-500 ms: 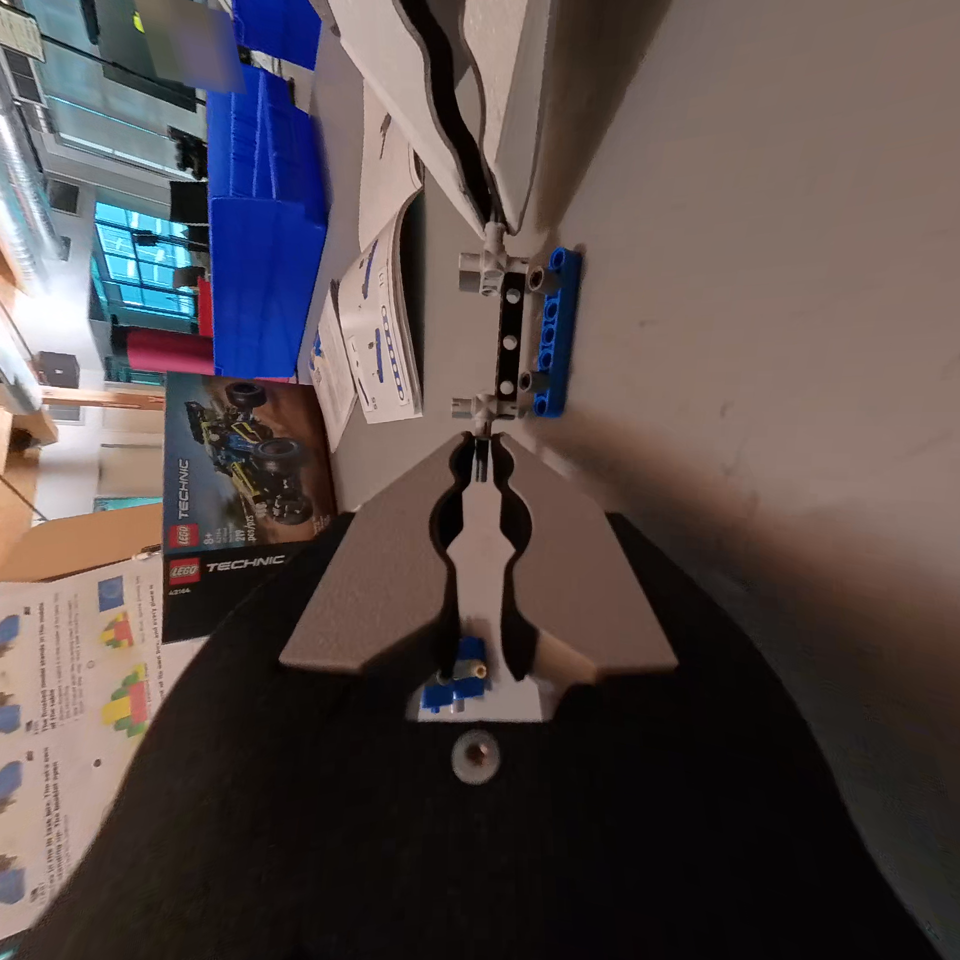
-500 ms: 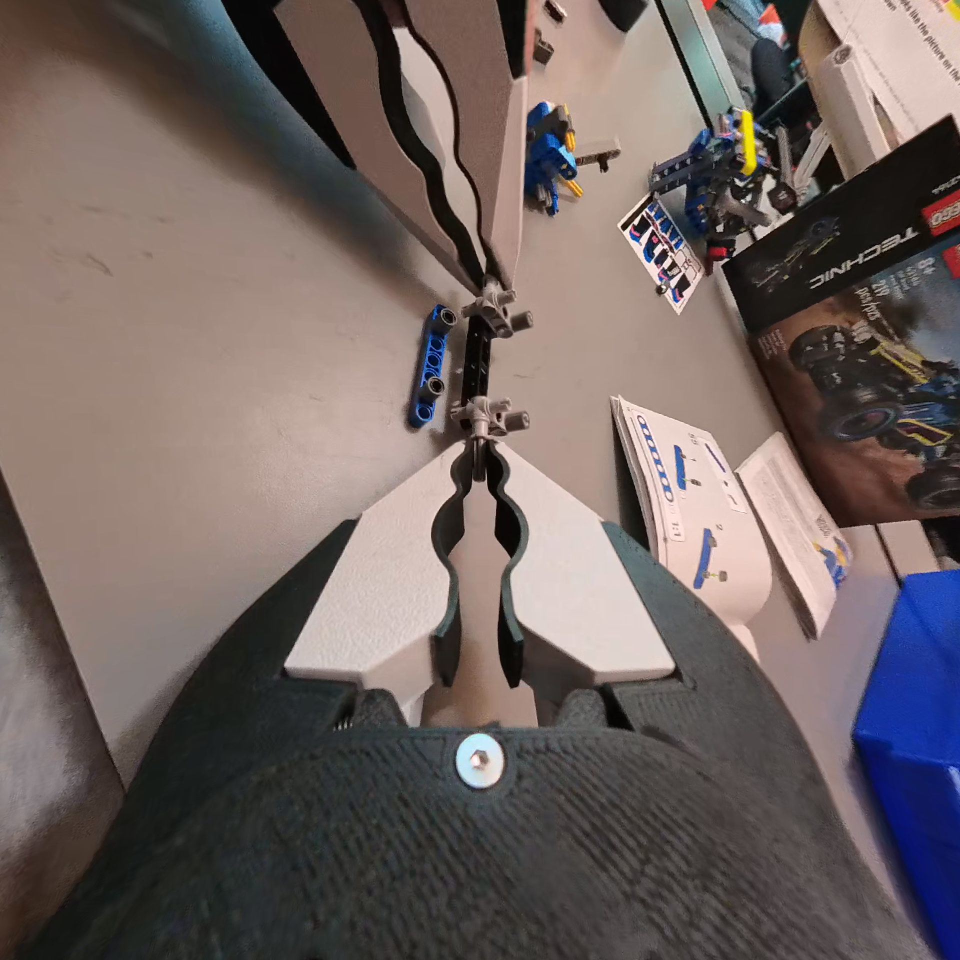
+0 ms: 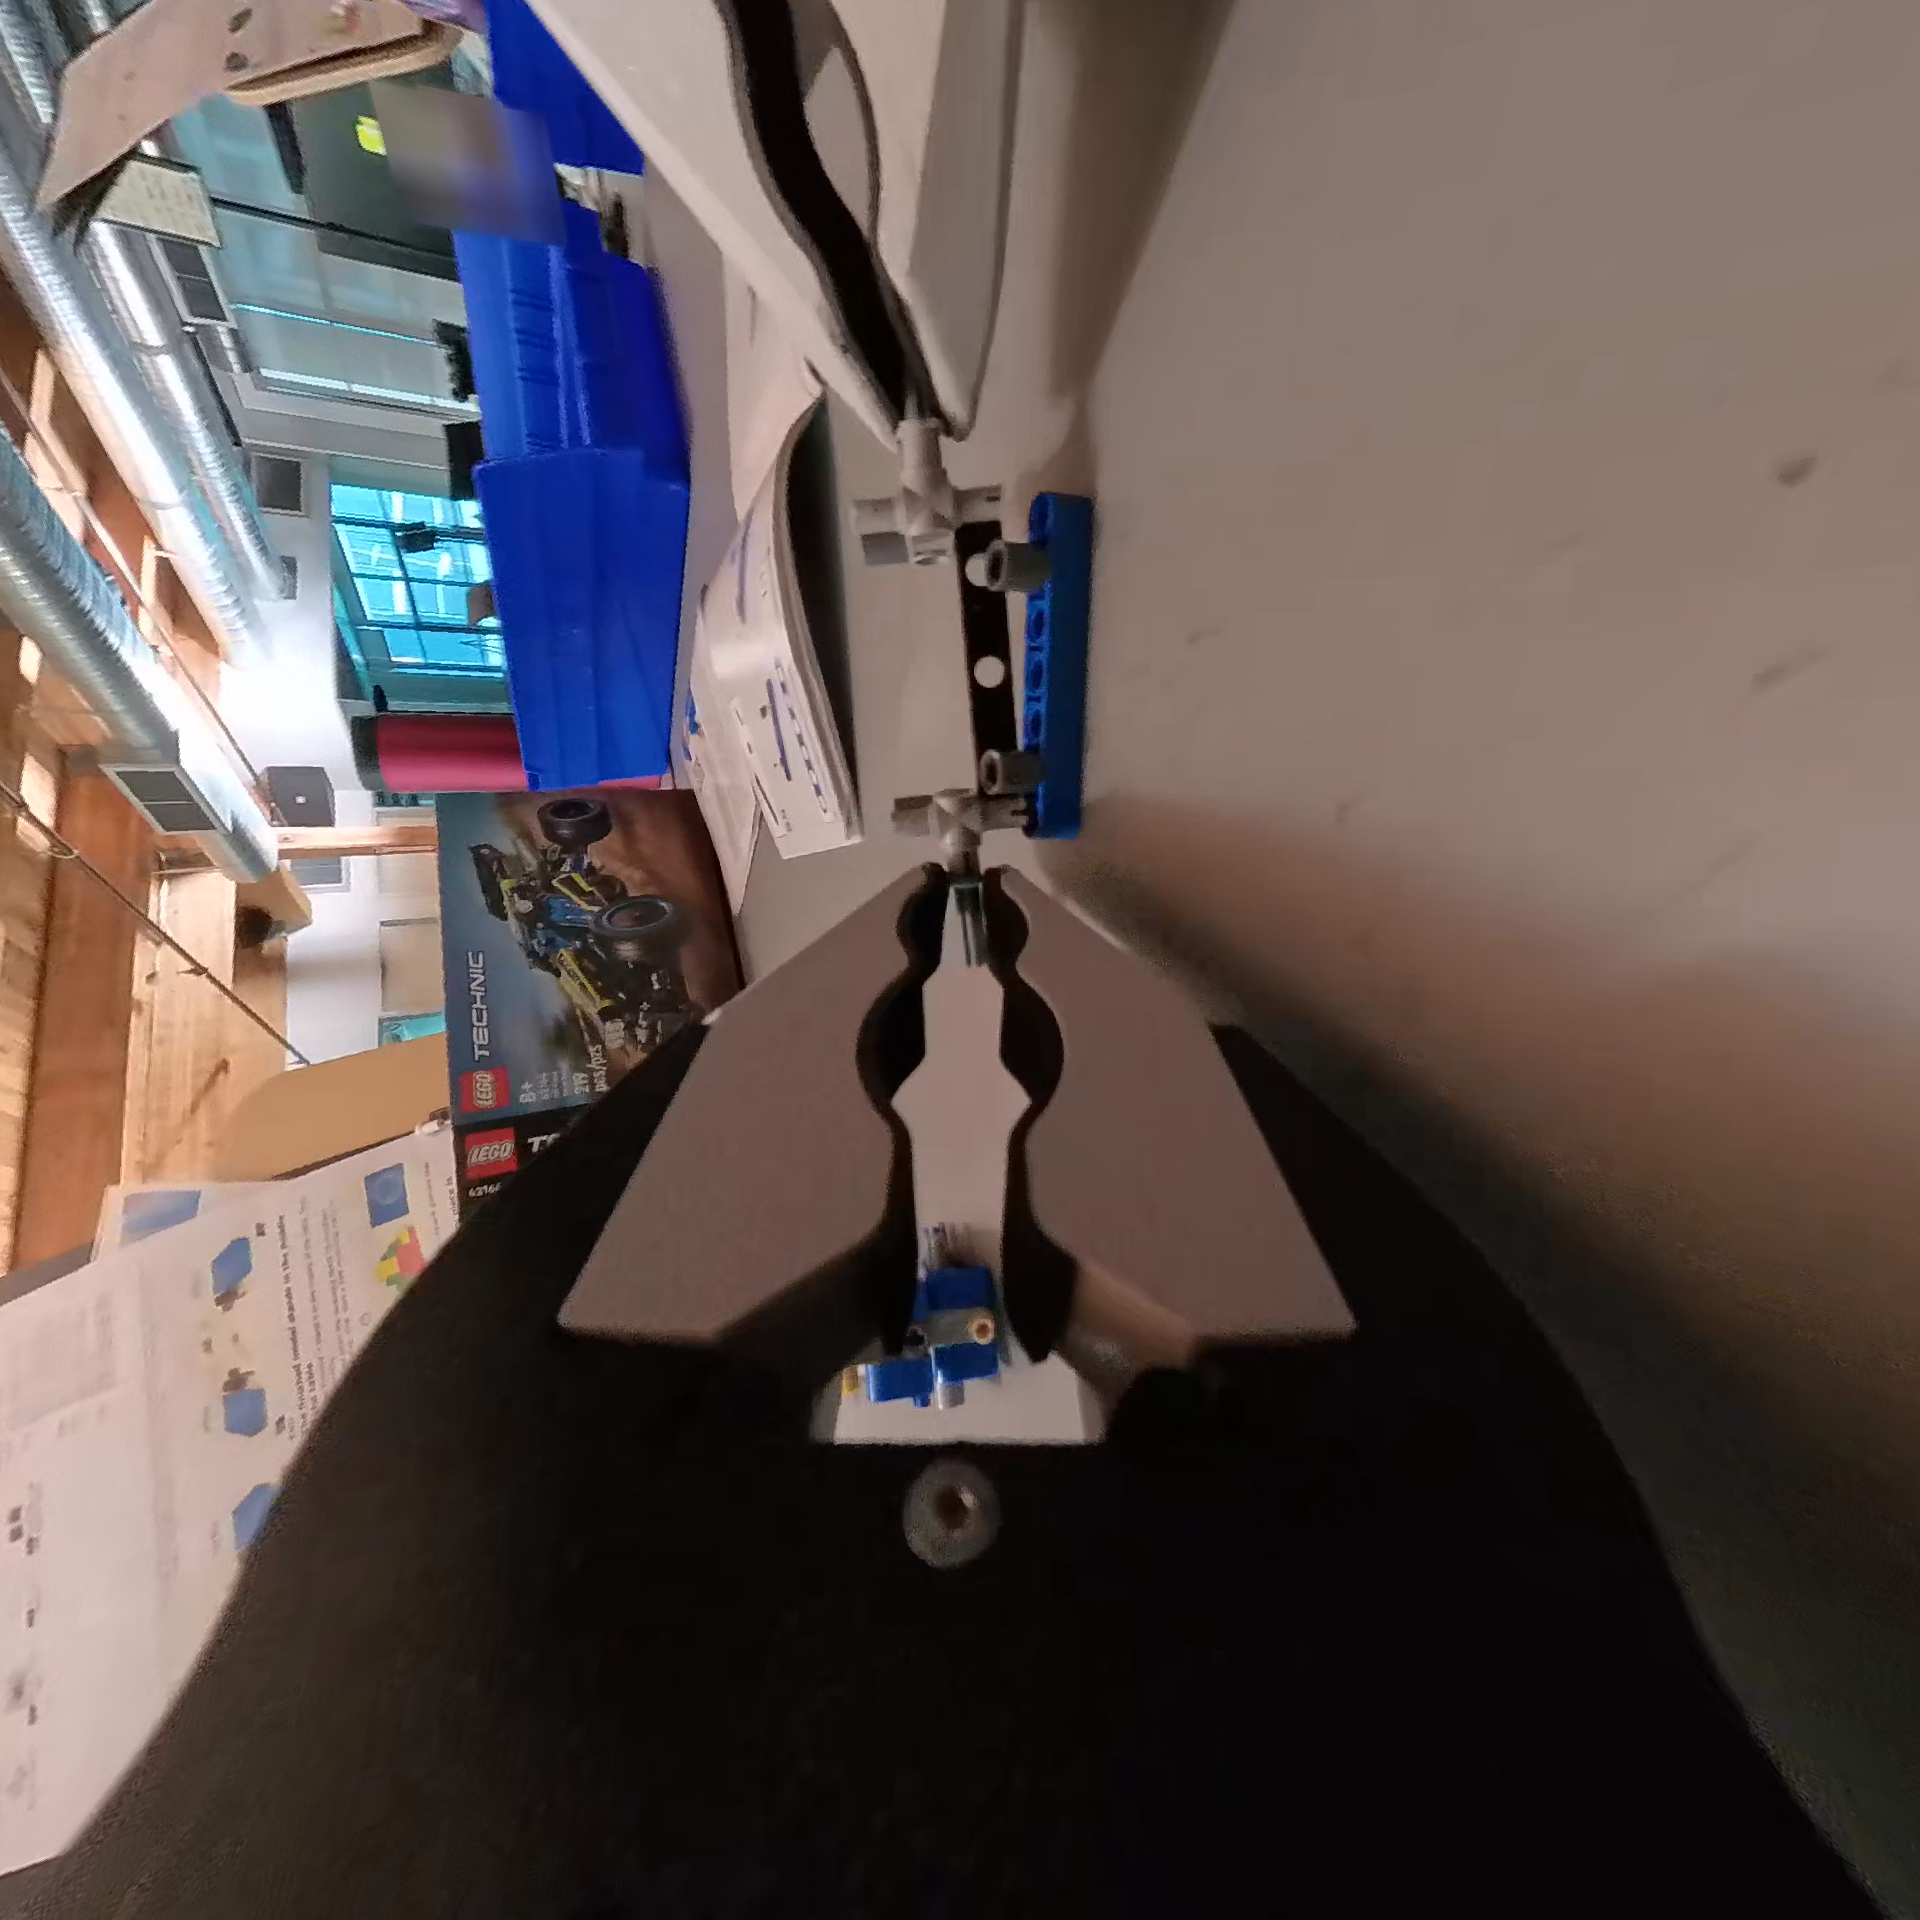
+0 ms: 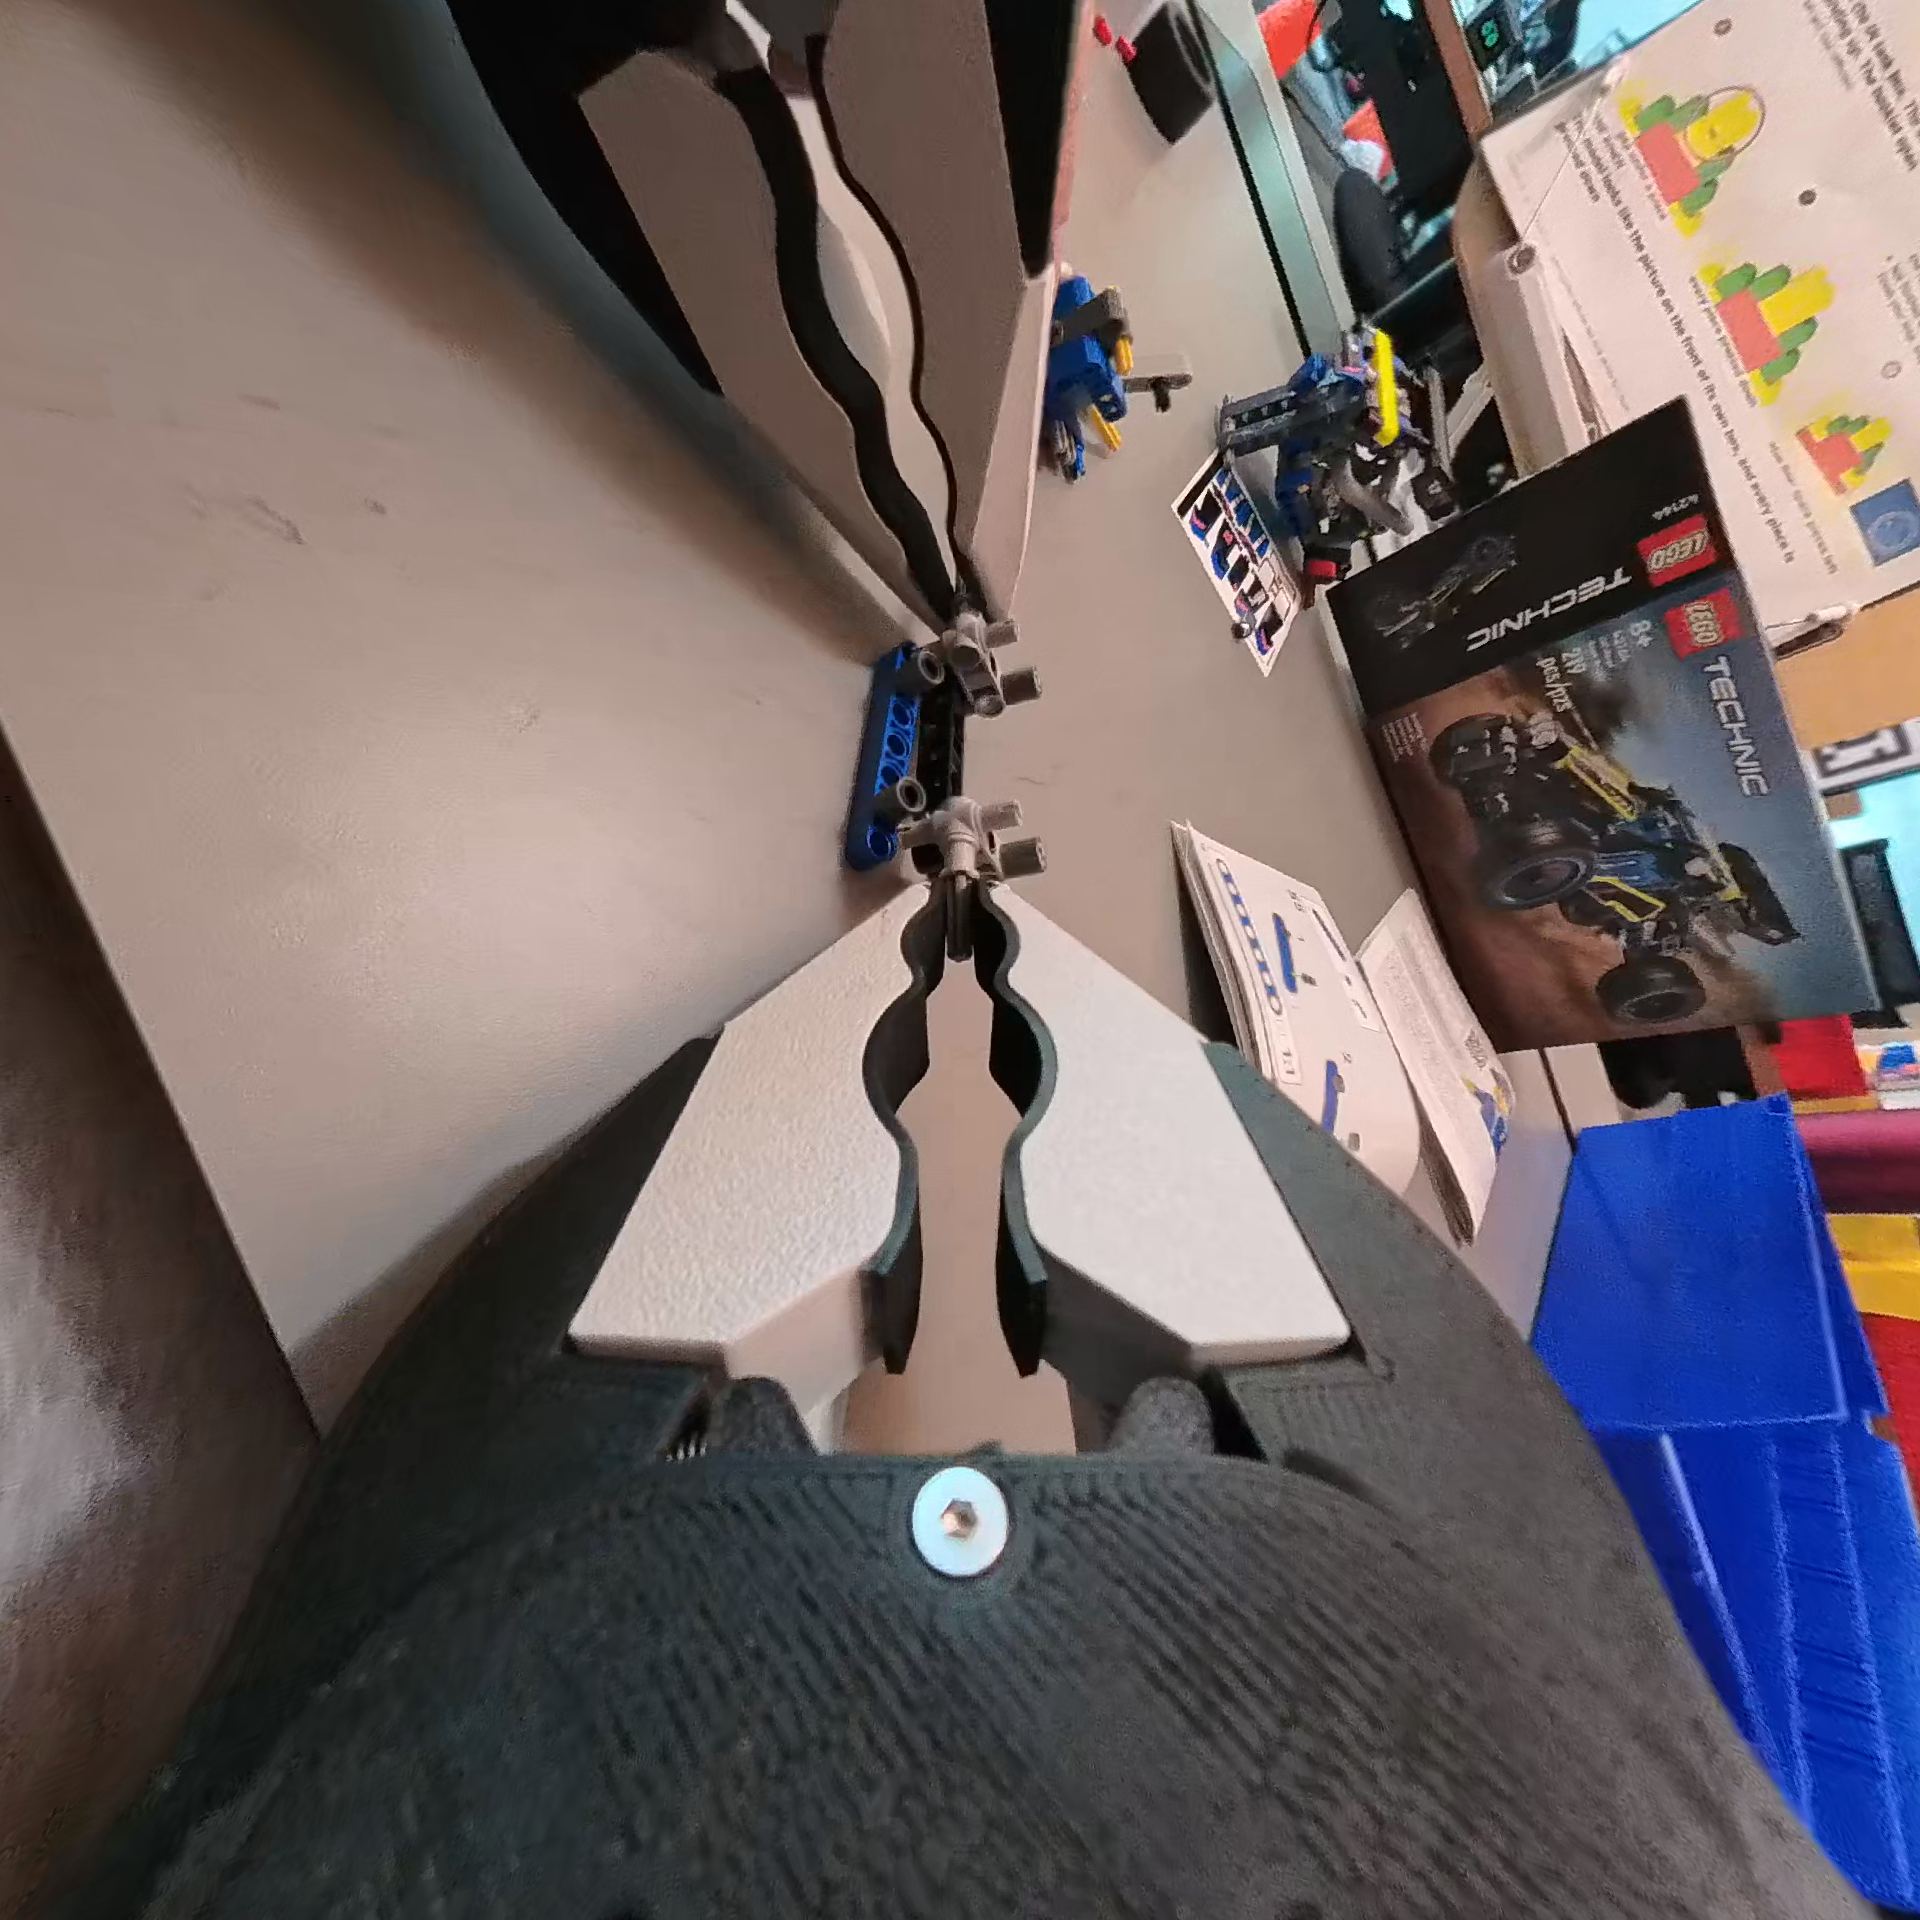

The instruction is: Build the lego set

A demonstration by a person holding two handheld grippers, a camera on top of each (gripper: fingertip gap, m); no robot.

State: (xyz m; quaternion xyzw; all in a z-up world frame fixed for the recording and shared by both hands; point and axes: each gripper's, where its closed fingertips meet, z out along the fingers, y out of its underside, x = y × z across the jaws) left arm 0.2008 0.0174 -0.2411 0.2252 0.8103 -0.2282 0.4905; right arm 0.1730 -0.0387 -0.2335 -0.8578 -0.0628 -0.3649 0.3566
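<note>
A small assembly, a black beam (image 3: 982,665) with a grey cross connector (image 3: 951,821) at each end, is held between both grippers just above the grey table (image 3: 1455,623). My left gripper (image 3: 966,914) is shut on the thin axle at one end. My right gripper (image 4: 961,925) is shut on the axle at the other end (image 4: 961,831). Each gripper shows at the top of the other's view. A blue beam (image 3: 1055,665) with two grey pins lies on the table tight against the black beam (image 4: 940,738); it also shows in the right wrist view (image 4: 888,758).
An open instruction booklet (image 4: 1320,1029), the set's box (image 4: 1621,810), a sticker sheet (image 4: 1242,561), a partly built model (image 4: 1340,457) and a small blue sub-assembly (image 4: 1086,364) lie beyond. Blue bins (image 4: 1714,1403) stand at the table's far side. The table edge (image 4: 156,935) runs beside the blue beam's side. Spacing between my two grippers at the tips: around 7 cm.
The held black beam has moved sideways against the blue beam; the small gap between them has closed. Both grippers stay shut on the axle ends.
</note>
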